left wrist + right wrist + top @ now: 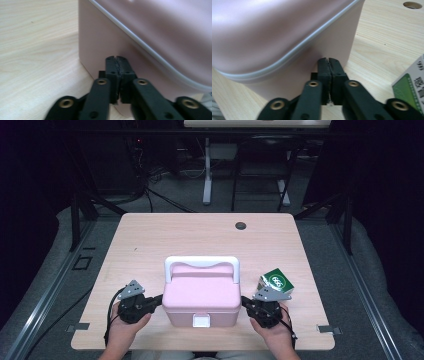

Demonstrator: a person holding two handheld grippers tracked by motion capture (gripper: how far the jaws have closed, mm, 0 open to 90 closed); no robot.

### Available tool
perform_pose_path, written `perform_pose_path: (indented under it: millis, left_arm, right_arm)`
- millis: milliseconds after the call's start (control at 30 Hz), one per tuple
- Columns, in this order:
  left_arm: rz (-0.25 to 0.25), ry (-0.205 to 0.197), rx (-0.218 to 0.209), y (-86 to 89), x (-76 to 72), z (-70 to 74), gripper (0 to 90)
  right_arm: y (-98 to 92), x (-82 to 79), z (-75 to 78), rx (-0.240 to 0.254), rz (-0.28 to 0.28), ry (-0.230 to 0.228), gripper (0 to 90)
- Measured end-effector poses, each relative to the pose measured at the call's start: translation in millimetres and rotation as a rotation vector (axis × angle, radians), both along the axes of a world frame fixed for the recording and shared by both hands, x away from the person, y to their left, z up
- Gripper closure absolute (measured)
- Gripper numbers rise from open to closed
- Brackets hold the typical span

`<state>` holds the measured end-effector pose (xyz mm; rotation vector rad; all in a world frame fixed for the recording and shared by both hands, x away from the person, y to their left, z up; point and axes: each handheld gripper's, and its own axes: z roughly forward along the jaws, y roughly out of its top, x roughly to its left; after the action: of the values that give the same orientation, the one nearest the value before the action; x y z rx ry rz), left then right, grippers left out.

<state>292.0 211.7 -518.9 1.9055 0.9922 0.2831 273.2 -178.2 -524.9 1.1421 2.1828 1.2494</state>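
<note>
A pink lidded box with a white handle and a white front latch stands near the front of the wooden table. My left gripper points at the box's left side wall. In the left gripper view its jaws are shut, pads together, tips right against the pink wall just below the lid seam. My right gripper mirrors this at the right side wall. Its shut tips meet the box with nothing between the pads.
A small green-and-white carton lies just right of the box, close behind my right gripper, and its corner appears in the right gripper view. A round cable hole sits near the table's far edge. Desk legs and cables stand beyond the table.
</note>
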Motion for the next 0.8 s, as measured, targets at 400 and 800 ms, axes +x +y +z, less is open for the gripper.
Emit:
perform_pose_path:
  millis: [400, 800]
  left_arm:
    - [-0.044, 0.039, -0.007, 19.5, 16.8, 33.9, 61.1]
    - [-0.13, 0.05, -0.022, 9.3, 34.6, 74.9, 49.7]
  right_arm:
    - [-21.4, 14.5, 40.1, -0.005, 0.041, 0.044, 65.6]
    - [-19.8, 37.0, 80.0, 0.02, 0.161, 0.105, 54.7]
